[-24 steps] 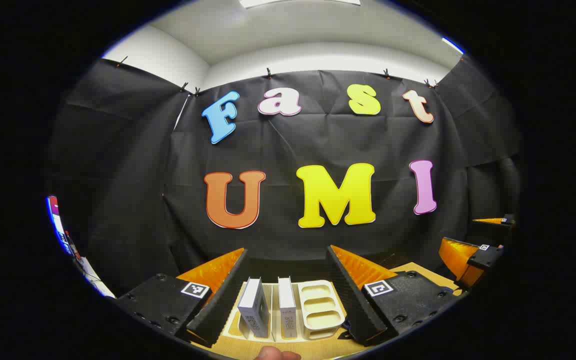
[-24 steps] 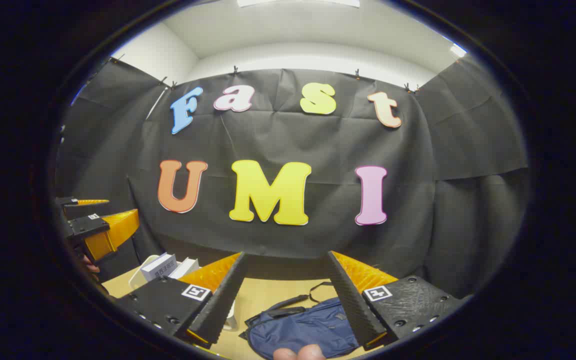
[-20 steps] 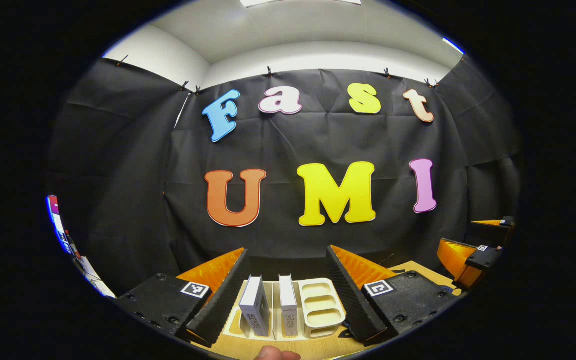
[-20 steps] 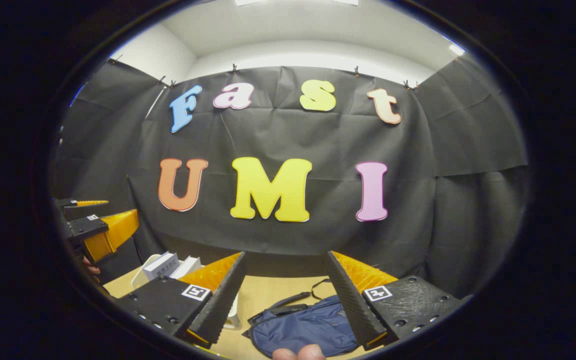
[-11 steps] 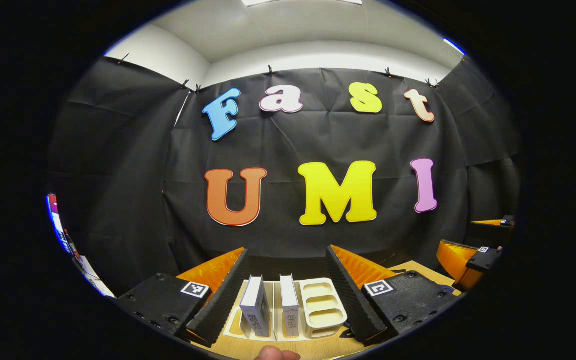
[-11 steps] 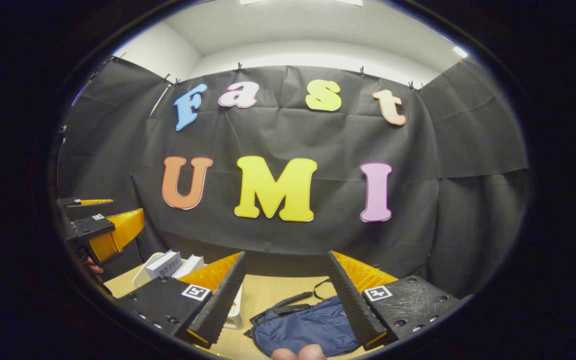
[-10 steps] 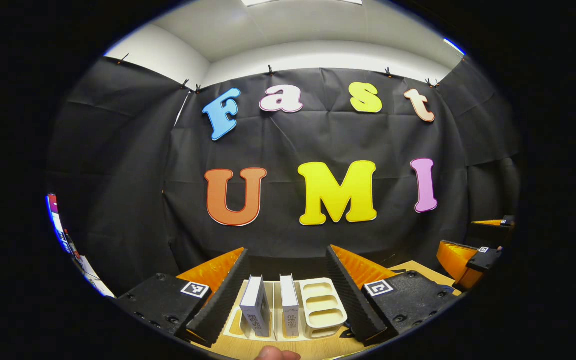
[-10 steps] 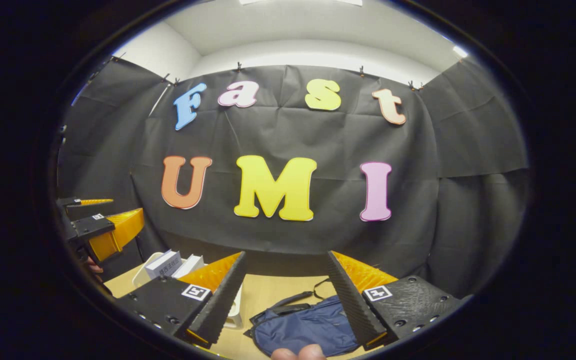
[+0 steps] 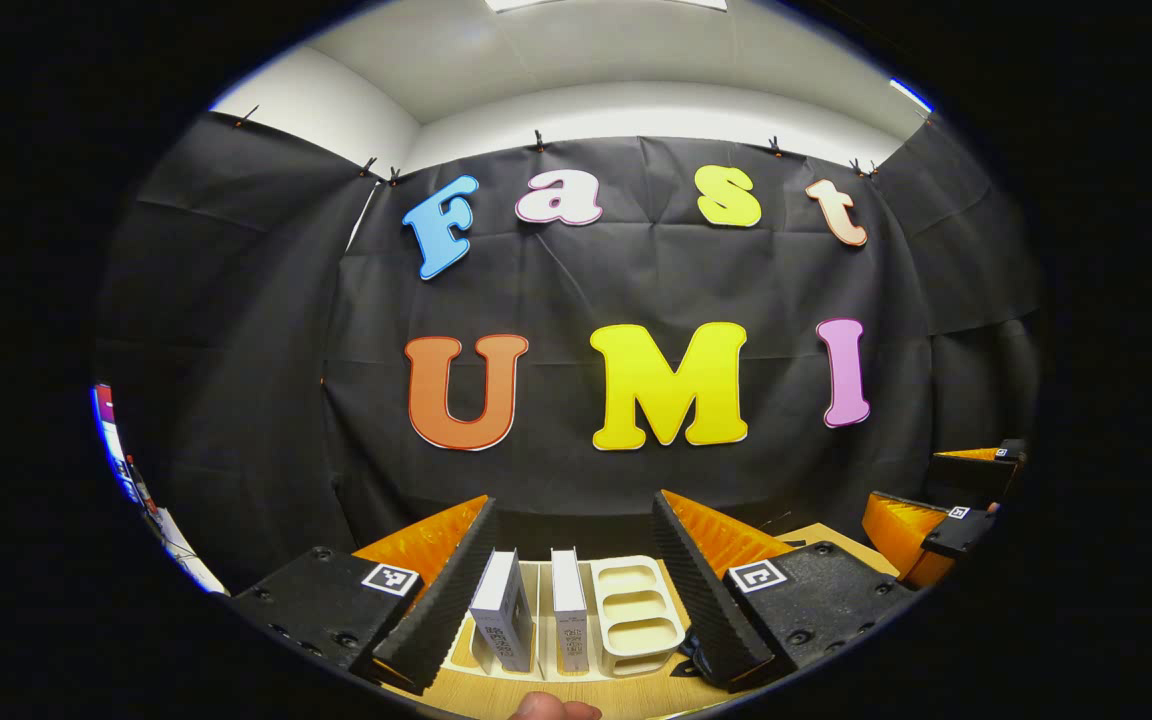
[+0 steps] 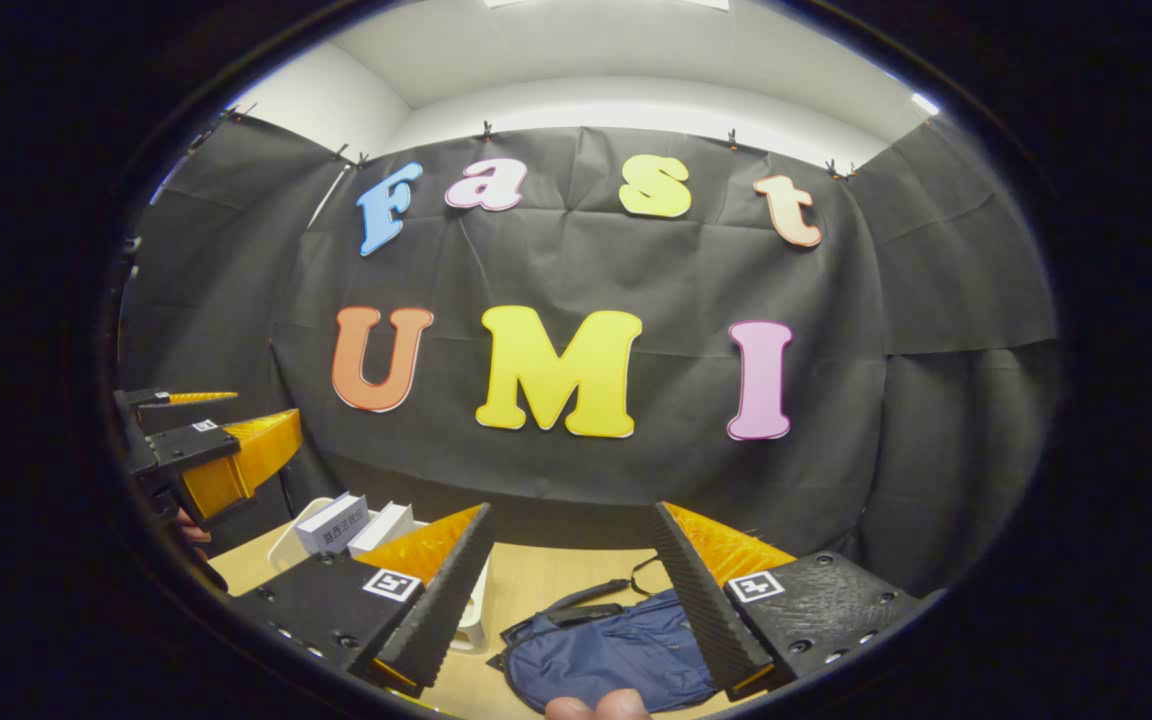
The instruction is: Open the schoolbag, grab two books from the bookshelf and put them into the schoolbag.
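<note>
1. Left hand-held gripper [image 9: 572, 590] gapes empty at lower centre, framing two upright books [image 9: 531, 625] in the bookshelf [image 9: 636, 620]; barely shifted.
2. Right hand-held gripper [image 10: 572, 600] spread empty; the closed schoolbag [image 10: 616, 655] on the counter [image 10: 536, 585] now sits slightly higher in frame; opening not begun.

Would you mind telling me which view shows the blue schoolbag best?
The right gripper view: the schoolbag lies on the table, framed between the open right gripper. The left gripper view faces the two books in the bookshelf instead.

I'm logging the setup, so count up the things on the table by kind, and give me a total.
White books: 2
Cream bookshelf rack: 1
Navy blue schoolbag: 1
Total: 4
</note>
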{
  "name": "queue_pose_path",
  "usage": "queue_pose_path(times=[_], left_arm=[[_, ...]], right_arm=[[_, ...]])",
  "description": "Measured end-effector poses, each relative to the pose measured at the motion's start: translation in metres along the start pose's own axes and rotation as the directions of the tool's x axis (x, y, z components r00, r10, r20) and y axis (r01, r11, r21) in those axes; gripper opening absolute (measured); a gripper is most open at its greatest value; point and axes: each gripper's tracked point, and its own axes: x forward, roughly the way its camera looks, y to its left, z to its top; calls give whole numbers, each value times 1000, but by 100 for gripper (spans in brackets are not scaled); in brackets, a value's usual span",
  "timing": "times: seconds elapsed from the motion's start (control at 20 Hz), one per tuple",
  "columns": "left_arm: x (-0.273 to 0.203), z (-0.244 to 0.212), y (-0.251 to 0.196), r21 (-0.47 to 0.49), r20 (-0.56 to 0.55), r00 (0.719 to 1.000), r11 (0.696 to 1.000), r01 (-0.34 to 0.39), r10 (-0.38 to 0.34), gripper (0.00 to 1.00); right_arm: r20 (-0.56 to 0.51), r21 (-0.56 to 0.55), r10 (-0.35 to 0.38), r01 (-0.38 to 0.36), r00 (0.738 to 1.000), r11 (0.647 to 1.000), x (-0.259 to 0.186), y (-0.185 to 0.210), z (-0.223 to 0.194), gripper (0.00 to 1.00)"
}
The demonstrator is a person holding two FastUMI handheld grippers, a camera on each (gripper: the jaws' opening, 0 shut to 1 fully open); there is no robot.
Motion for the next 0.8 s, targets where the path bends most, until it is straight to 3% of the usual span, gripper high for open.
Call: queue_pose_path(times=[0.4,0.65,0.8], left_arm=[[-3,1,6,8,2,1000,1000,-17,17,96],[-6,-2,11,3,-6,1000,1000,-29,29,96],[-5,-3,13,5,-6,999,999,-33,33,96]], right_arm=[[-53,8,11,-11,999,1000,5,0,-26,95],[-110,-5,24,-24,994,1000,8,1,-59,96],[-174,-21,55,-60,983,998,17,6,-101,96]])
